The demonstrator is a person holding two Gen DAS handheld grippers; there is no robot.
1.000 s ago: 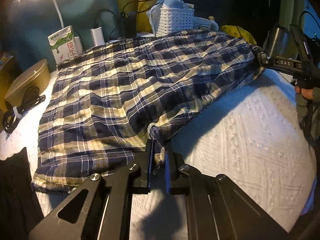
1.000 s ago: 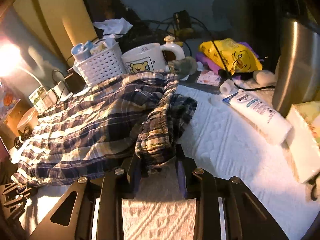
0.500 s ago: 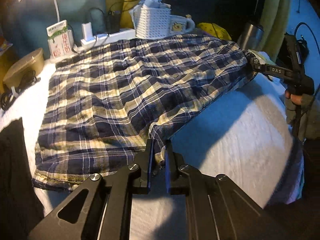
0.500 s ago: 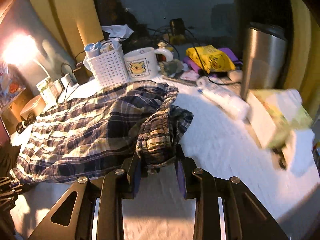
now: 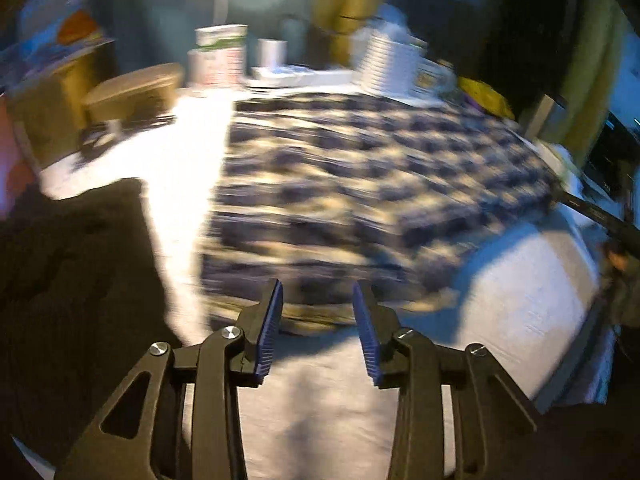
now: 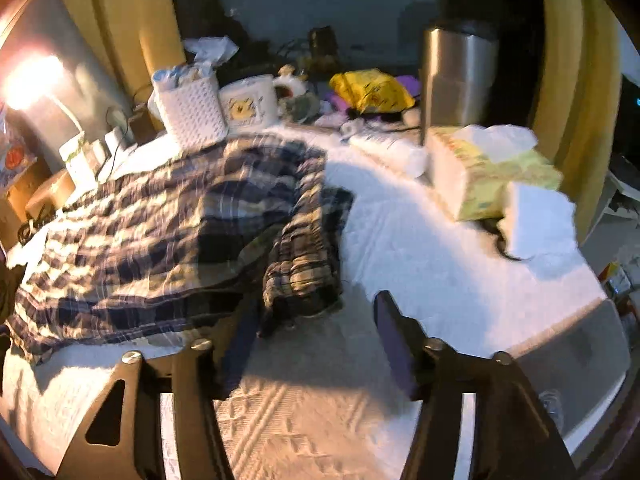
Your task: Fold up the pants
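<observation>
The left claw (image 5: pixel 317 322) is seen tilted downward, its jaws having just been opening; nothing is held between the blue pads (image 5: pixel 269 330). The right claw (image 6: pixel 314 346) is likewise angled down, its jaws having just been opening wide, and nothing is gripped.

carton (image 5: pixel 218 56): green/white print, blurred, unreadable
mug (image 6: pixel 249 101): yellow bear pic, no legible wording
tissue box (image 6: pixel 486 170): yellow-green pattern, any txt too smeared
yellow bag (image 6: pixel 372 87): dark marks, can't read
poster (image 5: pixel 56 20): blue/orange, small white marks, illegible
left-wrist view: motion blur throughout, no legible txt
overall: no readable txt, brand or number
</observation>
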